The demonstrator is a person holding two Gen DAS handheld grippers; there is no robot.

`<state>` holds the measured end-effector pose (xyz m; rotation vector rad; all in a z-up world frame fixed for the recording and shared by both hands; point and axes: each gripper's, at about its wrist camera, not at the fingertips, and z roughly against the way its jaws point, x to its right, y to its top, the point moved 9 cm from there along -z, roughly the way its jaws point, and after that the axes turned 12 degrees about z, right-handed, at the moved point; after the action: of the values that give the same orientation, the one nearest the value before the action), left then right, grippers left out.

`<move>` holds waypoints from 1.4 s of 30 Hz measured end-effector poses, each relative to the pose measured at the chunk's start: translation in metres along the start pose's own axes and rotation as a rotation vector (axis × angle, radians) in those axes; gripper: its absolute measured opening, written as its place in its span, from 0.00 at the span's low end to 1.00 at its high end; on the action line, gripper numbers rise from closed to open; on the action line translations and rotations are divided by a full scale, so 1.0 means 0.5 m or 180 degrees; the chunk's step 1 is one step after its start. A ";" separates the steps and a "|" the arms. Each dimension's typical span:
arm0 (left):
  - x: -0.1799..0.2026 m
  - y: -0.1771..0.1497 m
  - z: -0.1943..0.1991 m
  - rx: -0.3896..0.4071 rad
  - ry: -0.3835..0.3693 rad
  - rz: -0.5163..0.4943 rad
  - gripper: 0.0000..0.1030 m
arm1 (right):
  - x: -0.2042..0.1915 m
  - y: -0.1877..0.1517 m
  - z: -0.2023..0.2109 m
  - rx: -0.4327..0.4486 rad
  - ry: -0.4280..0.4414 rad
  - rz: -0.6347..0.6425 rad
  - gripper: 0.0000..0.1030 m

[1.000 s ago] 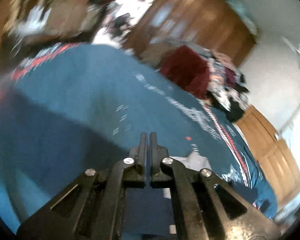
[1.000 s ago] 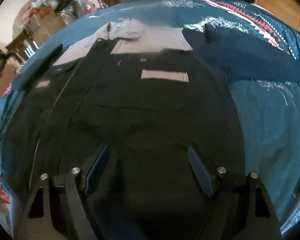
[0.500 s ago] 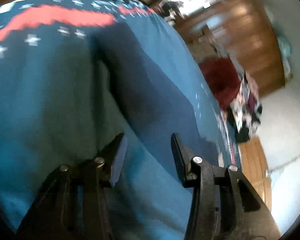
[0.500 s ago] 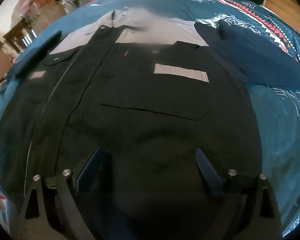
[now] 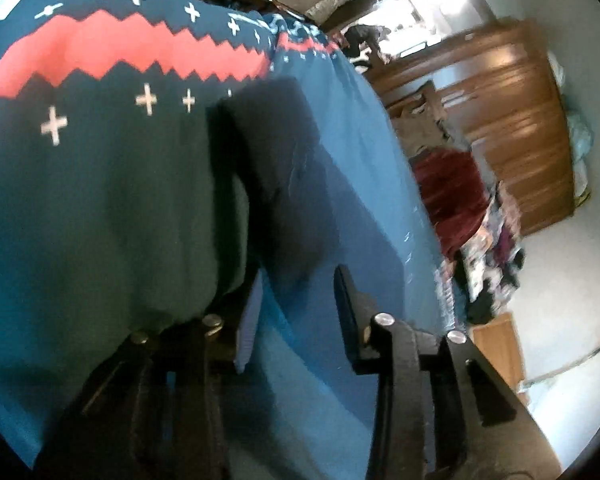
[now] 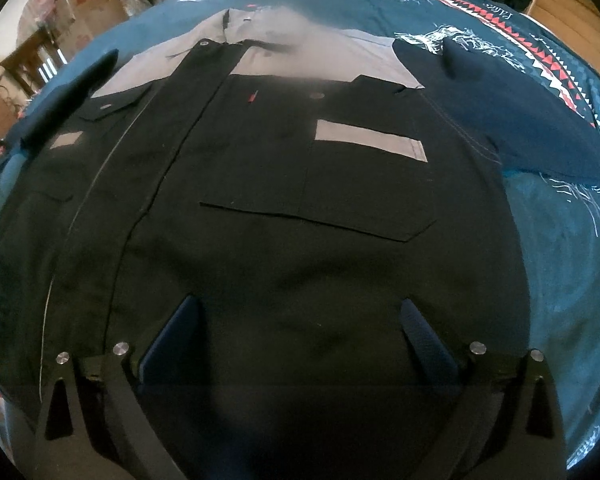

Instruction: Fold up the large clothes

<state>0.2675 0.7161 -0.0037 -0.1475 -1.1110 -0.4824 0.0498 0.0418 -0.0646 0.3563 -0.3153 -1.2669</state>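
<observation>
Dark work jacket [image 6: 292, 208] spread flat, front up, on teal patterned bedspread [image 6: 572, 264], right tongs [image 6: 296, 332] wide over its lower front, left tongs [image 5: 296, 292] parted above dark sleeve [image 5: 276, 168], gripping nothing.

Jacket [image 6: 292, 208]: matt black cloth, grey panels, shiny metal snaps. Bedspread [image 6: 560, 248] under jacket: soft printed cloth. Wardrobe [image 5: 516, 128] beyond bedspread: glossy wood, probably varnished, blurry.
</observation>
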 end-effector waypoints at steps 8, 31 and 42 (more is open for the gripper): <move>-0.003 0.021 -0.022 -0.0154 -0.0055 0.0188 0.56 | -0.001 -0.004 -0.004 0.0016 -0.0008 -0.0001 1.00; -0.042 0.037 -0.045 -0.0109 -0.0009 0.0141 0.19 | -0.004 -0.001 -0.011 0.0081 -0.0086 0.0061 1.00; 0.335 -0.238 0.020 0.0098 -0.0406 -0.1674 0.03 | -0.023 0.045 0.046 0.0367 -0.0003 0.0115 0.65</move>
<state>0.2655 0.5639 0.1347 0.1493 -1.2830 -0.9333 0.0568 0.0569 -0.0347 0.4466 -0.3951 -1.2164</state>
